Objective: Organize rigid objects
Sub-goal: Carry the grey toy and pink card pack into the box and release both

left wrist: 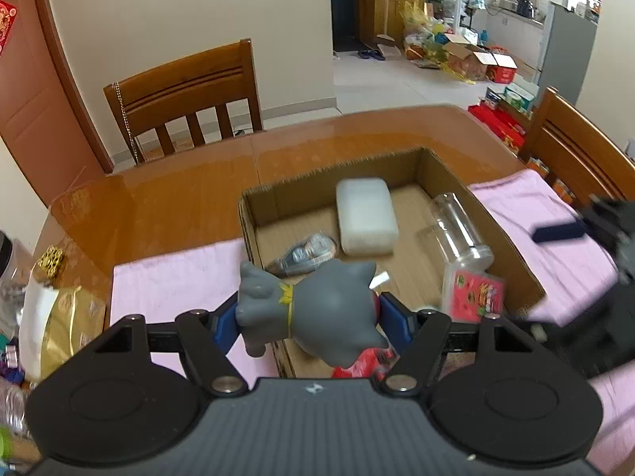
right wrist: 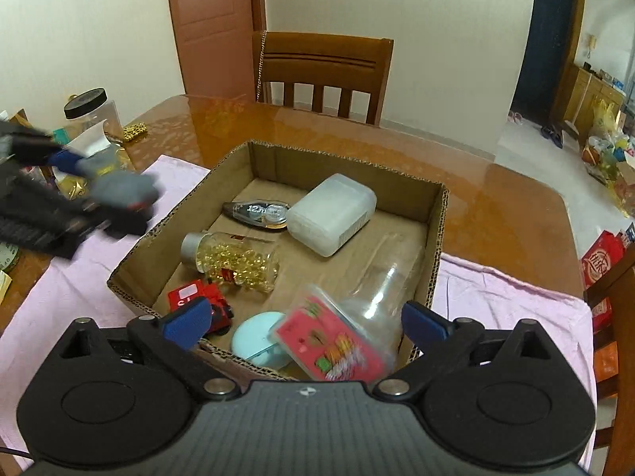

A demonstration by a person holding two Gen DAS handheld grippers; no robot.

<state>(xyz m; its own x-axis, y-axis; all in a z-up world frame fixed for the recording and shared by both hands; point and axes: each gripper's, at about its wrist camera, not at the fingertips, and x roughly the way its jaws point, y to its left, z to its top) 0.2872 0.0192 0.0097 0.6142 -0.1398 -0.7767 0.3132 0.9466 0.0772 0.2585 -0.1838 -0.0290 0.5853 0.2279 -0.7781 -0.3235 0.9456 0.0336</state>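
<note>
My left gripper (left wrist: 307,319) is shut on a grey toy animal (left wrist: 317,303) with a yellow collar, held above the near left corner of an open cardboard box (left wrist: 452,174). In the right wrist view the left gripper (right wrist: 95,182) with the toy (right wrist: 123,188) shows blurred at the box's (right wrist: 349,162) left side. My right gripper (right wrist: 305,323) is open and empty above the box's near edge. The box holds a white plastic case (right wrist: 331,214), a correction tape (right wrist: 258,212), a bottle of yellow capsules (right wrist: 234,258), a red toy car (right wrist: 202,301), a round light-blue disc (right wrist: 258,339), a clear jar (right wrist: 381,277) and a pink card (right wrist: 329,341).
The box sits on a pink cloth (right wrist: 508,301) on a glossy wooden table (right wrist: 496,198). Wooden chairs stand at the far side (right wrist: 321,67) and at the right (left wrist: 571,146). A black-lidded jar (right wrist: 89,109), gold packets and clutter lie at the table's left.
</note>
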